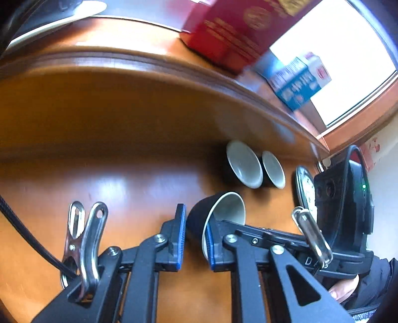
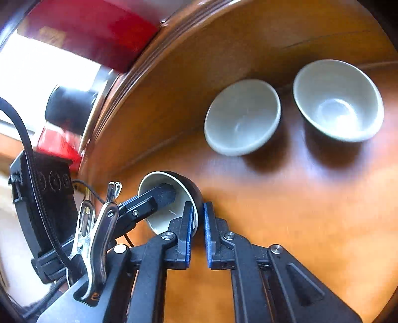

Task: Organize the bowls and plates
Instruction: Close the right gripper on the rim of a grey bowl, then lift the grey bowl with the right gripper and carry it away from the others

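Note:
A small bowl (image 1: 219,216), black outside and pale inside, is tilted on its side between the fingers of my left gripper (image 1: 195,238), which is shut on its wall. The same bowl (image 2: 169,198) shows in the right wrist view, with a left finger inside it. My right gripper (image 2: 197,236) is just beside the bowl, its jaws a narrow gap apart and empty. Two more bowls (image 2: 242,116) (image 2: 338,99) stand upright side by side on the wooden surface (image 2: 286,211); they also show in the left wrist view (image 1: 245,164) (image 1: 273,169).
A raised wooden ledge (image 1: 149,64) curves behind the bowls. On it lie a red box (image 1: 236,29), a blue and white carton (image 1: 298,82) and a white plate (image 1: 54,20). A round clock face (image 1: 304,188) stands by the right gripper's body.

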Tool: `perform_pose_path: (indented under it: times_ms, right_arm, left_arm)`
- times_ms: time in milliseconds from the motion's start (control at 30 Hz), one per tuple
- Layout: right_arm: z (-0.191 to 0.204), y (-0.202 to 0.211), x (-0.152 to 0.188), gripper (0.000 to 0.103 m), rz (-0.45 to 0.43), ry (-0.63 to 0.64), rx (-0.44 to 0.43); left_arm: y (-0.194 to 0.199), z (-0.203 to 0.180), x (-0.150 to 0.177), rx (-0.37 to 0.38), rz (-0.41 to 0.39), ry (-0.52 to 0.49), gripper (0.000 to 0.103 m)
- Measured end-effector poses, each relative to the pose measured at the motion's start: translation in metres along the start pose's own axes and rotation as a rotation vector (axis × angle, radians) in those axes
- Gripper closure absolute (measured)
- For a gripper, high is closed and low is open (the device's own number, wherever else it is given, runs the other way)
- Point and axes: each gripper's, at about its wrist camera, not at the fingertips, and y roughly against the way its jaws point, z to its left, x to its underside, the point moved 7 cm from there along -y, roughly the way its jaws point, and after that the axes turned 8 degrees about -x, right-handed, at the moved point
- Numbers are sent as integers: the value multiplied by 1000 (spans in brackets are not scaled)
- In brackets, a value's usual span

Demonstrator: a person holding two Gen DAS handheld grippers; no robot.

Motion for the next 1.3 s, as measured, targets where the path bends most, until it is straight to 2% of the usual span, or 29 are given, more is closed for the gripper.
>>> perform_pose_path:
  times_ms: [67, 267, 400, 567, 733, 867, 1300]
  right_arm:
    - [6, 11, 11, 93, 14, 18, -24]
    - [22, 52, 52, 93, 74, 130, 3]
    - [15, 85, 90, 93, 131, 180, 9]
    - [0, 119, 121, 93, 174, 171, -42]
    - [-20, 154, 142, 93, 186, 166, -48]
    - [-34, 167, 154, 93, 195, 128, -46]
    - [-68, 201, 176, 93, 179, 52, -28]
  left_arm:
    - [6, -7, 15, -10, 7, 15, 88]
    - [32, -48, 70, -17, -22, 40, 88]
    - [36, -78, 109, 2, -12, 53, 88]
    - [43, -115, 143, 28, 5, 31, 87]
    - [35, -153, 164, 50, 29, 11, 86]
    - [29, -167, 183, 63, 67, 4, 86]
    - [6, -209, 207, 72, 129, -49, 86]
